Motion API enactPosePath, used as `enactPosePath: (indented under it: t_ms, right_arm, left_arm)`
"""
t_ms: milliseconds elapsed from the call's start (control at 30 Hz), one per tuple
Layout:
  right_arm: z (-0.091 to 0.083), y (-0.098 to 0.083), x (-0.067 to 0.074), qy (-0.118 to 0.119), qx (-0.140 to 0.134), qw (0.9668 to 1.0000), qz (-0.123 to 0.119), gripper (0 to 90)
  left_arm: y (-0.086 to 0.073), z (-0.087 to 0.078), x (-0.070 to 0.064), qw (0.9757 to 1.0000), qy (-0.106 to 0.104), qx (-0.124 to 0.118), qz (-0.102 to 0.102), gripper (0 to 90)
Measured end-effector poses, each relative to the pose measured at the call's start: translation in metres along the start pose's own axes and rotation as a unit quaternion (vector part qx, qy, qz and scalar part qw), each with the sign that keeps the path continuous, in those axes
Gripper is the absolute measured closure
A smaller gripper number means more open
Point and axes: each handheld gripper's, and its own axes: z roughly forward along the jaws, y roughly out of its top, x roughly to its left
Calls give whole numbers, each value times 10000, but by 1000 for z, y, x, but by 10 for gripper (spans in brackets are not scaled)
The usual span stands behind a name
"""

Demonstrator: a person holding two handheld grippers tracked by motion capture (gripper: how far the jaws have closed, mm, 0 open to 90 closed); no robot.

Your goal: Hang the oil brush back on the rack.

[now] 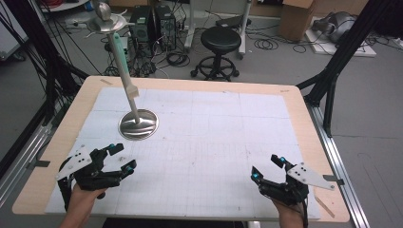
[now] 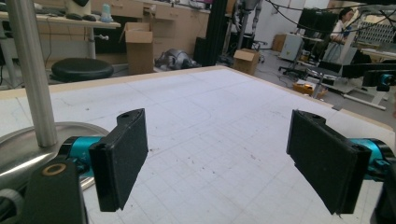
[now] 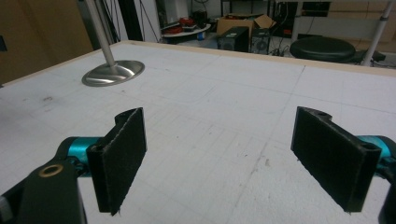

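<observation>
Robotics/electronics lab. Gridded white mat on wooden surface (image 1: 304, 118), black frame struts (image 1: 349, 45) at right, computer towers (image 1: 152, 21) and loose cables (image 1: 266, 44) on far floor, black stool (image 1: 220, 40), cardboard boxes (image 2: 140, 44), workbenches with monitors (image 2: 317, 19) beyond.

A stand (image 1: 138, 124) rests on the mat (image 1: 214, 137) that covers most of the table (image 1: 304, 114), in the mat's left half and toward the far side. Its pole (image 1: 127, 80) rises tilted to the far left, carrying a dish (image 1: 105, 23) at the top. The left gripper (image 1: 119, 159) hovers at the near left corner, just near of the stand's base. The right gripper (image 1: 267, 167) sits at the near right corner, well apart from the stand. Beyond the table's far edge, a stool (image 1: 220, 45) stands on the floor.
</observation>
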Motion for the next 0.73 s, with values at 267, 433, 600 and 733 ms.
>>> enactPosePath:
  t_ms: [267, 433, 600, 733]
  right_arm:
    - [1, -1, -1, 25, 19, 10000, 27, 170]
    - [1, -1, -1, 23, 12, 10000, -21, 170]
    - [1, -2, -1, 28, 9, 10000, -19, 170]
    - [2, -2, -1, 48, 33, 10000, 7, 170]
  left_arm:
    - [-1, 0, 1, 10000, 22, 11, -23, 209]
    - [-3, -1, 0, 10000, 18, 20, -62, 210]
    - [-2, -2, 1, 10000, 40, 5, -69, 210]
    - [-2, -3, 1, 10000, 38, 0, -74, 210]
